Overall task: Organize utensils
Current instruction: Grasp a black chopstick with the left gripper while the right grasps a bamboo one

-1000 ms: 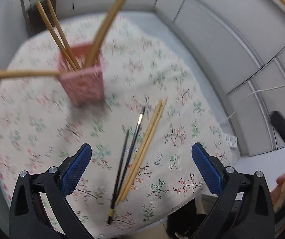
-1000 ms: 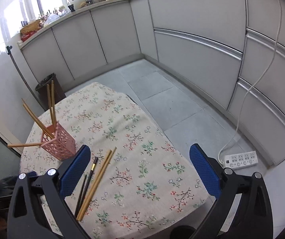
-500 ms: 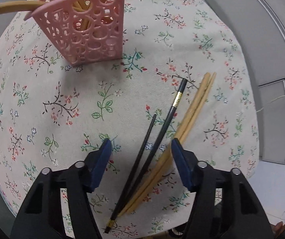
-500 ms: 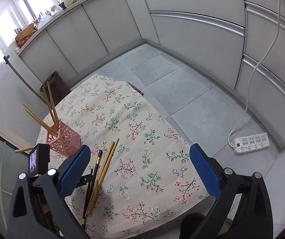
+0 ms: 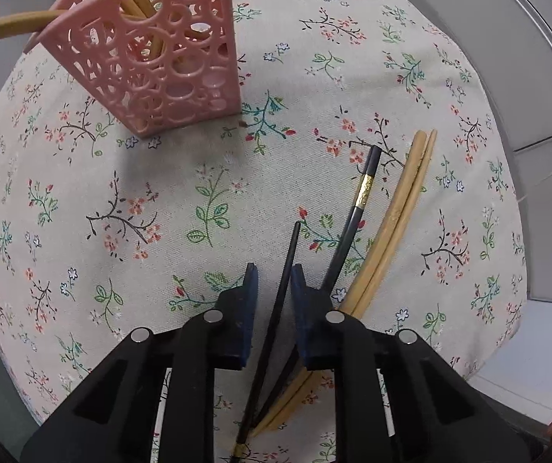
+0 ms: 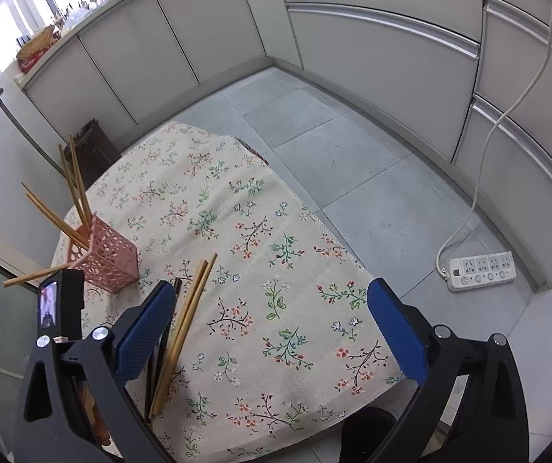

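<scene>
With the left tongs (image 5: 272, 279) just closing around the thin black chopstick (image 5: 284, 270) near the flowered worktop's (image 5: 160, 200) front edge, a loose, off-centre pinch could let it pivot or drop; the right tongs (image 6: 272, 332) hang spread.

Floral-clothed table (image 6: 276, 208), pink holder (image 5: 168, 73), black chopsticks (image 5: 357, 208), wooden chopsticks (image 5: 399, 212)

- Lower ends of the black chopsticks (image 5: 289, 262) and wooden chopsticks (image 5: 399, 216), toward 6 o'clock, covered by the left gripper (image 5: 272, 281); contact between pads and stick impossible to tell.
- Tops of chopsticks in the pink holder (image 5: 168, 65) cut off at 11 o'clock.
- Countertop clutter (image 6: 36, 50) at 10 o'clock too small to identify.
- Black chopsticks mostly behind the right gripper (image 6: 272, 332).
</scene>
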`<state>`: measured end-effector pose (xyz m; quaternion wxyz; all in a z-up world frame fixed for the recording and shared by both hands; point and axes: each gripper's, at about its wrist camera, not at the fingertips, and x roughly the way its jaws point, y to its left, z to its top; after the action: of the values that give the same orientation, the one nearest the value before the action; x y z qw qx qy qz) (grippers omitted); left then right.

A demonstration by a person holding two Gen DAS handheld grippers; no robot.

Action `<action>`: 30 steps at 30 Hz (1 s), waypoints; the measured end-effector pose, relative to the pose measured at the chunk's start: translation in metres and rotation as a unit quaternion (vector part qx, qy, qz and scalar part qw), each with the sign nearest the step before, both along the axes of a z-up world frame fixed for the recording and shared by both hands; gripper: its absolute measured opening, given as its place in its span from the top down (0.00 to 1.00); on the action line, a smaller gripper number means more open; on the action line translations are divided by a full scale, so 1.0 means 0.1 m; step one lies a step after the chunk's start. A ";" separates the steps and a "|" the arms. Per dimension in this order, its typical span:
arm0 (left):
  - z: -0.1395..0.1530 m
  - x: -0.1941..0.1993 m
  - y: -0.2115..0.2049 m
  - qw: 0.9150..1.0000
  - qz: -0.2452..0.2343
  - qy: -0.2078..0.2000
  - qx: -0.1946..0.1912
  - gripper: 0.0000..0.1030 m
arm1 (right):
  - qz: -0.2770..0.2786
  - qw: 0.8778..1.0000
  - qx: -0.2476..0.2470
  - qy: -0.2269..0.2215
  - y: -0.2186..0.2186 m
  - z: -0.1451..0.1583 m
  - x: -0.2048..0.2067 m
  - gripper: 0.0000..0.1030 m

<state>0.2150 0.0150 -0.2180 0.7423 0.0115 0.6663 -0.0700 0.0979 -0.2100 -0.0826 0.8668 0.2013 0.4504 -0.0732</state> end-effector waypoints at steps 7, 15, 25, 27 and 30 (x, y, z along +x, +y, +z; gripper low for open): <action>0.01 -0.15 -0.03 0.999 -0.022 -0.031 0.014 0.91 | -0.011 0.997 0.038 0.068 0.13 -0.39 0.33 0.06; 0.10 -0.28 0.28 0.999 -0.010 -0.051 -0.013 0.96 | -0.028 0.987 0.096 0.130 0.25 -0.82 0.63 0.18; 0.88 -0.79 0.41 0.989 -0.051 -0.137 -0.020 0.96 | -0.031 0.978 0.124 0.163 0.52 -1.01 0.95 0.48; 0.99 -0.83 0.38 0.986 -0.053 -0.155 -0.017 0.96 | -0.034 0.976 0.130 0.169 0.55 -1.06 1.02 0.53; 1.04 -0.83 0.37 0.985 -0.052 -0.165 -0.016 0.96 | -0.033 0.977 0.123 0.173 0.62 -1.11 1.11 0.57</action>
<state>0.1315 0.0516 -0.1144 0.8373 0.0460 0.5322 -0.1166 0.2087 -0.1476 -0.1932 0.7411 0.3058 0.5925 -0.0795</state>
